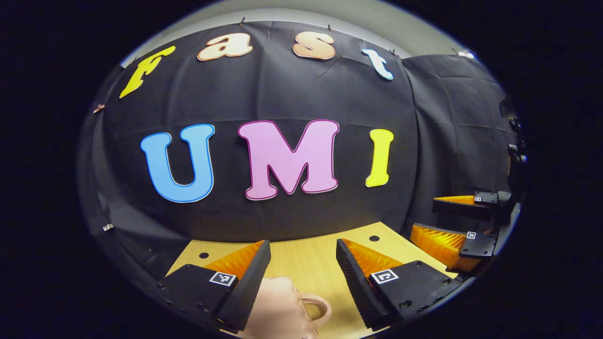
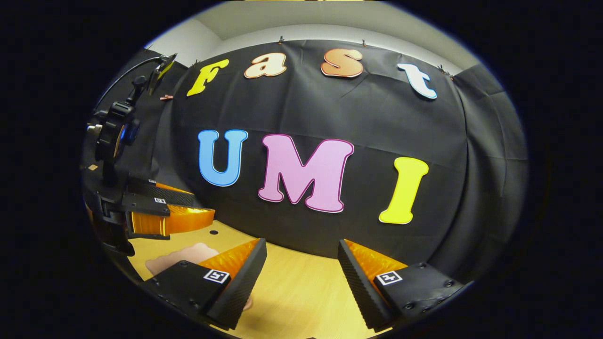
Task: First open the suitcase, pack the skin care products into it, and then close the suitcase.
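A pale pink suitcase (image 1: 278, 306) lies on the wooden table (image 1: 306, 261), just under and in front of my left gripper (image 1: 303, 242). Its looped handle (image 1: 318, 308) points to the right, and I cannot tell whether its lid is up or down. My left gripper hovers open above it, holding nothing. In the right gripper view the same suitcase (image 2: 176, 258) shows as a pink patch at the lower left, partly behind a finger. My right gripper (image 2: 302, 241) is open over bare table. Each view also shows the other gripper, open: right (image 1: 424, 214), left (image 2: 202, 207).
The black cloth wall (image 1: 292, 221) rises close behind the table's far edge. Small dark holes (image 1: 374, 238) mark the tabletop near that edge. A camera on a stand (image 2: 113, 134) rises at the left in the right gripper view.
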`<state>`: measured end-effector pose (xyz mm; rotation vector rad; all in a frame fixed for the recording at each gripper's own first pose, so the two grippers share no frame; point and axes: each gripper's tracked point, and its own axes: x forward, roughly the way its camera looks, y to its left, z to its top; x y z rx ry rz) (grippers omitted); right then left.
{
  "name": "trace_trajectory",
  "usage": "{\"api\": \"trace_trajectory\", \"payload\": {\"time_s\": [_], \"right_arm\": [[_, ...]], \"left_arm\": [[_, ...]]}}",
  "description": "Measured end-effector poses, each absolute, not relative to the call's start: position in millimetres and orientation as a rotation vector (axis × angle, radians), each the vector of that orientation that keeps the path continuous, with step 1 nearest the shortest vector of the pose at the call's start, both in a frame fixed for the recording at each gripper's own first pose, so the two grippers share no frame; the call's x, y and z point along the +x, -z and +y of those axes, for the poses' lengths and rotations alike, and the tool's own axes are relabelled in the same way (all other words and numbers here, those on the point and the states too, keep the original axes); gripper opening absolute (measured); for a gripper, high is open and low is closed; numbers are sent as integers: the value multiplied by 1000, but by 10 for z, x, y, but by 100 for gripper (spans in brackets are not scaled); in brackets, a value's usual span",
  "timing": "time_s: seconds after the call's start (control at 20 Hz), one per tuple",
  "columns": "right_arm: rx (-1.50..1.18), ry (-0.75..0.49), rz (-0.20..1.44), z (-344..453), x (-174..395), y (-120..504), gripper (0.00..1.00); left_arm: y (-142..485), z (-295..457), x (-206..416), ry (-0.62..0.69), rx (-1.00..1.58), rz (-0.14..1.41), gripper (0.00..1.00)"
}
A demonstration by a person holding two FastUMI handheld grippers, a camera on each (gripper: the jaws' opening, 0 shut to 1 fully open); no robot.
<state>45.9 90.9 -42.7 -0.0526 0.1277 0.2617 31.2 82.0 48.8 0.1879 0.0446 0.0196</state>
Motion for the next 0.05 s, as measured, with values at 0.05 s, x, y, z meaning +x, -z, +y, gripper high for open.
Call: {"api": "trace_trajectory", "payload": {"time_s": [0.05], "right_arm": [[-52,-261,129,925,452,423,96]], "left_arm": [[-525,859,310,-22,192,41,88]]}}
